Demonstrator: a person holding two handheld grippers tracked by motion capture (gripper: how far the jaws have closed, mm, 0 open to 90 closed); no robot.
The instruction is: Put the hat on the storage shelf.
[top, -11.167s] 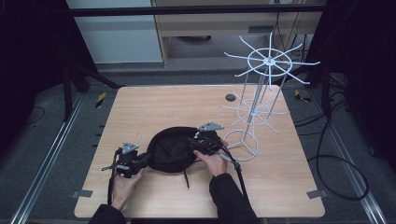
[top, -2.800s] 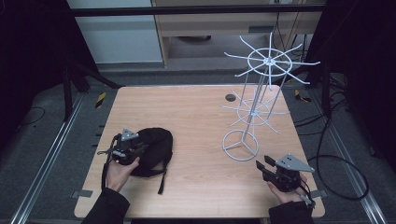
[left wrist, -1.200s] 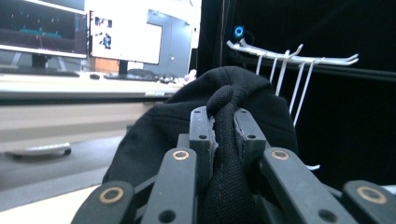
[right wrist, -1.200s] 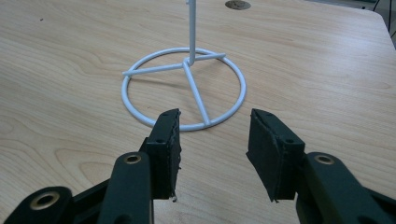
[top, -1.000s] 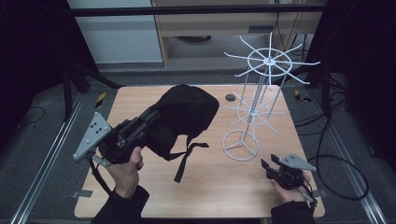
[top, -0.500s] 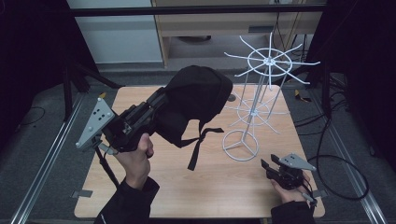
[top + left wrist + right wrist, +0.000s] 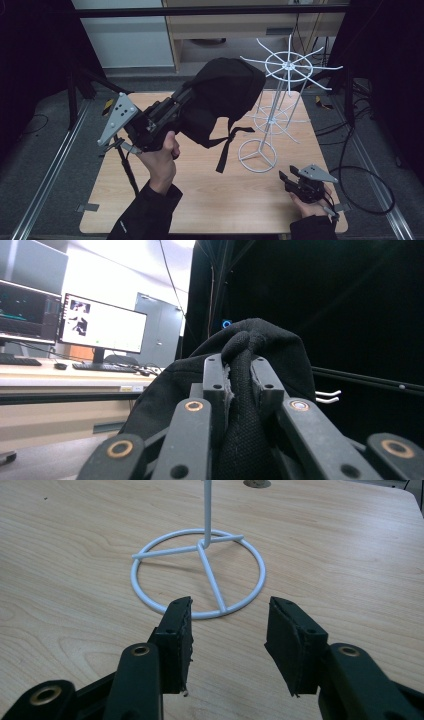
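Left gripper [image 7: 187, 102] pinches the black cap [image 7: 225, 95] aloft beside the white rack [image 7: 280, 100]; right gripper [image 7: 292, 178], jaws spread, rests near the rack's base.

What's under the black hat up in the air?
Below the black hat is bare wooden table, and its strap dangles down. The left tongs pinch its fabric. The hat's inside is hidden.

Black cap [image 7: 227, 95], white wire stand [image 7: 272, 115], pale wood-grain table [image 7: 215, 200].
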